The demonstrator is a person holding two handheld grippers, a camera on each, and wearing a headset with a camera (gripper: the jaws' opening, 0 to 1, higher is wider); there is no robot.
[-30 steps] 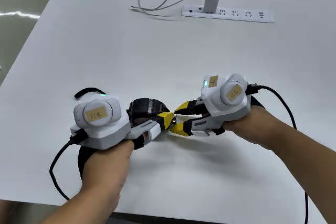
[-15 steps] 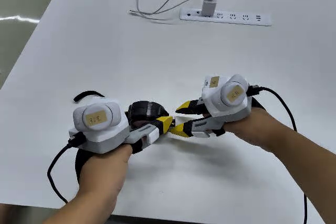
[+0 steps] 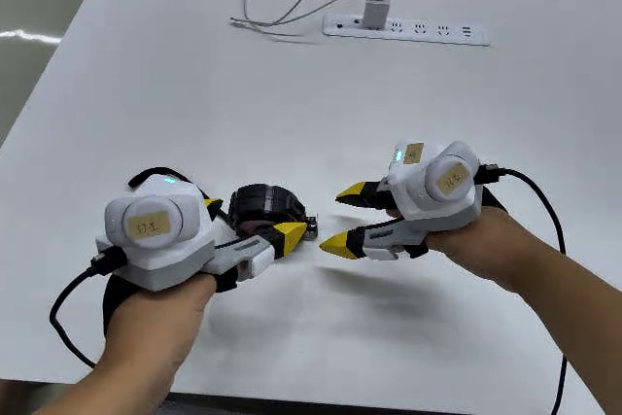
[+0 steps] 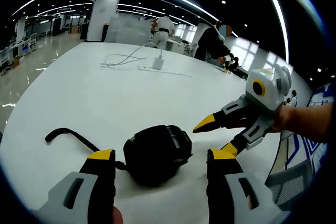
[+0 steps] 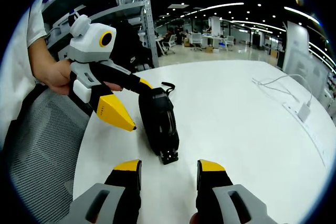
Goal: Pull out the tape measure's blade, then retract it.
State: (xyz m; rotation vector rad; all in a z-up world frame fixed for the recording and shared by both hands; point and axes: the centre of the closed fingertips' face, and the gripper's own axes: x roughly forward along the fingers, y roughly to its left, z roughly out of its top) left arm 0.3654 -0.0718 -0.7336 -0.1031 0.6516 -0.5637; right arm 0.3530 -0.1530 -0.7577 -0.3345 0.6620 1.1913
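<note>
white pwr strip (image 3: 428,32) at far side of table (image 3: 175,94) w/ charger (image 3: 375,9) + looped cable (image 3: 282,20).

White table (image 3: 175,85) w/ black tape measure (image 3: 266,204), pwr strip (image 3: 418,30), charger cable (image 3: 255,21)

Left gripper (image 3: 253,220) and right gripper (image 3: 342,217) face each other, jaws parted.

No legible text, tan stickers (image 3: 148,227) too blurred
</note>
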